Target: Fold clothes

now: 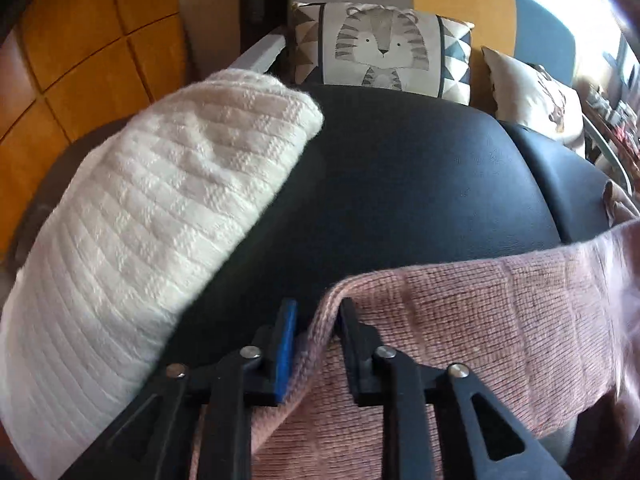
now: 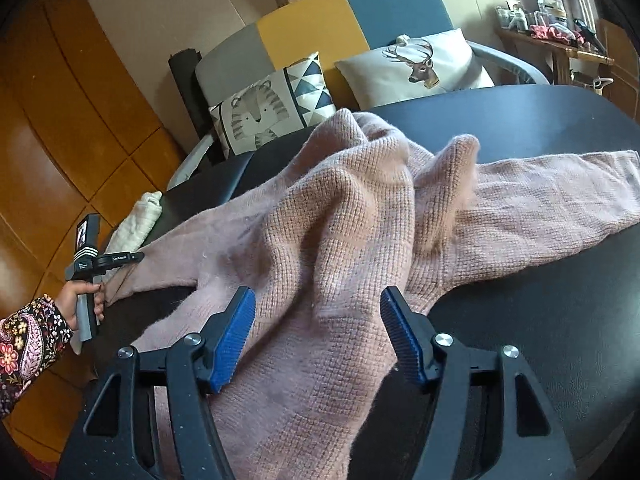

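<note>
A pink knitted sweater [image 2: 352, 216] lies bunched and spread over a black padded surface [image 2: 540, 320]. In the left wrist view my left gripper [image 1: 318, 312] is shut on the sweater's ribbed edge [image 1: 460, 320] at the near side of the surface. A folded white knitted garment [image 1: 152, 220] lies to its left. In the right wrist view my right gripper [image 2: 318, 304] is open, its blue pads on either side of a raised fold of the sweater. The left gripper [image 2: 100, 260] also shows there, at the sweater's far left end.
A tiger cushion [image 1: 380, 52] and a deer cushion [image 2: 420, 64] lean on a grey, yellow and blue sofa back [image 2: 320, 16] behind the black surface [image 1: 400, 184]. Wooden cabinets [image 2: 80, 120] stand at the left. A cluttered shelf [image 2: 552, 28] is at the far right.
</note>
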Motion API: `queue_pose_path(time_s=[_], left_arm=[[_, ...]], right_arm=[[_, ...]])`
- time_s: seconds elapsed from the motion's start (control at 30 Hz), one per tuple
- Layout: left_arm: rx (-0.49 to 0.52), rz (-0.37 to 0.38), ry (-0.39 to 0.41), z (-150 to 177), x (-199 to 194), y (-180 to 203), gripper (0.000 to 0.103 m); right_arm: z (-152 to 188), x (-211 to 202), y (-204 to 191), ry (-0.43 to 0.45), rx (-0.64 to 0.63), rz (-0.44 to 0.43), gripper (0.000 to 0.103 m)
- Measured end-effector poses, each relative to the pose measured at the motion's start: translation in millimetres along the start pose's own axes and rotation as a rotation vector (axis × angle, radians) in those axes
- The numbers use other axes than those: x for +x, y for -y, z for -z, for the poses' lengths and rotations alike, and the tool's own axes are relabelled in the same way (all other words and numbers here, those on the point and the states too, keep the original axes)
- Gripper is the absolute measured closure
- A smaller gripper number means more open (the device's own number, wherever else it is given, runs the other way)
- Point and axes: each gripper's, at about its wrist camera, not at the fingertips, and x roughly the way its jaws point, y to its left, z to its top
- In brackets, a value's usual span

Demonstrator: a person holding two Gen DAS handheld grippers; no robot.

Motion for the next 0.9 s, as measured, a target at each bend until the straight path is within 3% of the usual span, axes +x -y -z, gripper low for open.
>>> queue_pose_path(time_s=[0.2,0.37,0.43,0.5,0.6,0.67,0.77,0.9], left_arm=[[-0.057,0.000,-0.065,-2,-5,-29,0.080],[-0.183,0.026,0.018,15,-33,-65,0.080],[-0.190,-0.015,0.041,25,-40,-72,0.080],[-0.175,-0.106,0.045,33,-41,-81,0.080],[-0.184,-0.195,0.018,43,-31,-101,0.080],[-0.197,-0.190,0.000,45,-18,-109,0.080],[-0.175,-0.181,0.036,45,-12,-116,0.080],[-0.207,-0.221,0.069,44,-6,-136,0.081]], right_arm=[[3,6,-3,-0.017,0.001,-0.010,0.035],[7,6,-3,-0.021,0.007,-0.013,0.035],[8,7,-2,-0.024,0.016,-0.015,0.035],[8,8,-3,-0.029,0.019,-0.015,0.035],[9,7,-7,-0.034,0.007,-0.007,0.035],[9,5,-11,-0.034,-0.005,0.006,0.035],[9,2,-14,-0.041,-0.011,0.034,0.035],[7,6,-17,-0.068,-0.004,0.064,0.035]])
